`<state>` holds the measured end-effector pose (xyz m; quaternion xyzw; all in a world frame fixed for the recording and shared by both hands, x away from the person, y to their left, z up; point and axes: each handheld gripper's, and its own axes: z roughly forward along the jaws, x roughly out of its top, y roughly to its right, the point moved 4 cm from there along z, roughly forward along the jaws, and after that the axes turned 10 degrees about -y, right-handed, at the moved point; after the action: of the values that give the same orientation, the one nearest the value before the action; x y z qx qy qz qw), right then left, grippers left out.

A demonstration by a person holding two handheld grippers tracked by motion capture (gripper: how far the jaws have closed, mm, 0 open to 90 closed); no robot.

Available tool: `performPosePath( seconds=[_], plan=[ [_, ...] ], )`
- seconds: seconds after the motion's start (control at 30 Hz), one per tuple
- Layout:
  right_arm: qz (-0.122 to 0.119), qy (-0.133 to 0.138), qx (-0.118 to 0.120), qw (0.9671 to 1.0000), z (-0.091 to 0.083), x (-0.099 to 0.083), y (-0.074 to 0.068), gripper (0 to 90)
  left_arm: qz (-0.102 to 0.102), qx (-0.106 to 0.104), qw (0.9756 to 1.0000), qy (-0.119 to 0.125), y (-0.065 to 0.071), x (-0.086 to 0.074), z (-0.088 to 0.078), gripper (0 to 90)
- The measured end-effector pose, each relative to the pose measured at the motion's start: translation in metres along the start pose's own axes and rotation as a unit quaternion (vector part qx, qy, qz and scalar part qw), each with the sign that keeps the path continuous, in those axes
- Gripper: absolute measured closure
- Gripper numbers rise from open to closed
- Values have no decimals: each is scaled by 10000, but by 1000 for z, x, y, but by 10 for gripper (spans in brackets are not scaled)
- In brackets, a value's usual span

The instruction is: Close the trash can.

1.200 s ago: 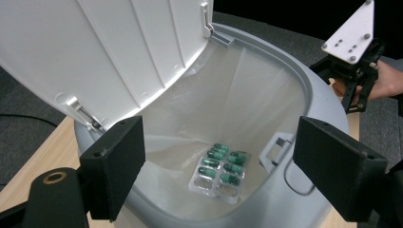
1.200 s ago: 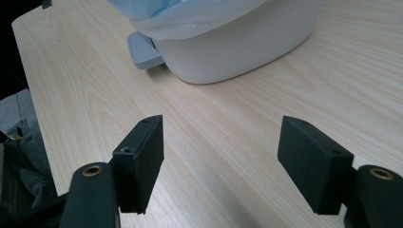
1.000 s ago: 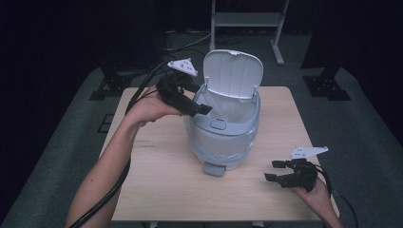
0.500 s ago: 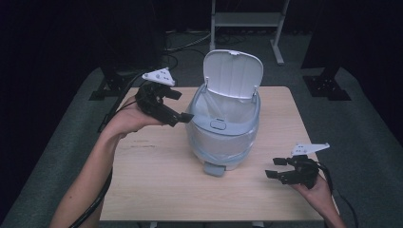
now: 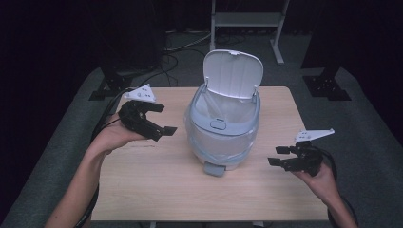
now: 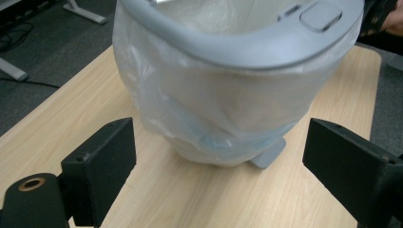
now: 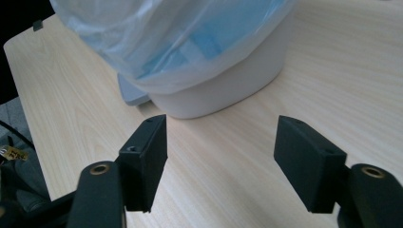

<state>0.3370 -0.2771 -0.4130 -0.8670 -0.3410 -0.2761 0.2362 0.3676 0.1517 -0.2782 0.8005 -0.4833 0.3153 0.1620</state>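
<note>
A white pedal bin stands in the middle of the wooden table, its lid tipped up. A clear plastic liner is folded over its grey rim, and its pedal faces me. My left gripper hovers left of the bin, apart from it. Its jaws have just been opening and nothing is between them. My right gripper is low at the right, pointing at the bin's base. Its jaws have just closed a little, stand open and hold nothing.
Behind the table a metal frame stands on grey carpet, with cables and dark stand feet on the floor. Each gripper trails a cable off its side of the table.
My left gripper has drawn back from the bin's rim, to the left and downward. The right gripper has lifted slightly. The bin and its lid have not moved.
</note>
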Motion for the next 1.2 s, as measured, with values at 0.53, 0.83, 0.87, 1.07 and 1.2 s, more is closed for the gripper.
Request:
performPosePath(
  seconds=[0.53, 0.83, 0.87, 1.07, 1.2],
  plan=[
    [6, 125, -41, 9999, -19, 35, 11, 487, -81, -46, 10000, -26, 4, -35, 10, 96],
    [-17, 53, -54, 10000, -23, 49, 10, 594, -192, -8, 9998, -24, 4, -54, 11, 96],
    [-18, 65, -48, 10000, -24, 51, 11, 602, -204, -13, 9998, -6, 4, -55, 11, 96],
    [10, 85, -26, 10000, -30, 62, 14, 681, -204, 26, 9998, -71, 5, -65, 14, 96],
    [-17, 75, -49, 10000, -36, 72, 14, 747, -246, 10, 9997, -59, 6, -70, 15, 96]
  ],
)
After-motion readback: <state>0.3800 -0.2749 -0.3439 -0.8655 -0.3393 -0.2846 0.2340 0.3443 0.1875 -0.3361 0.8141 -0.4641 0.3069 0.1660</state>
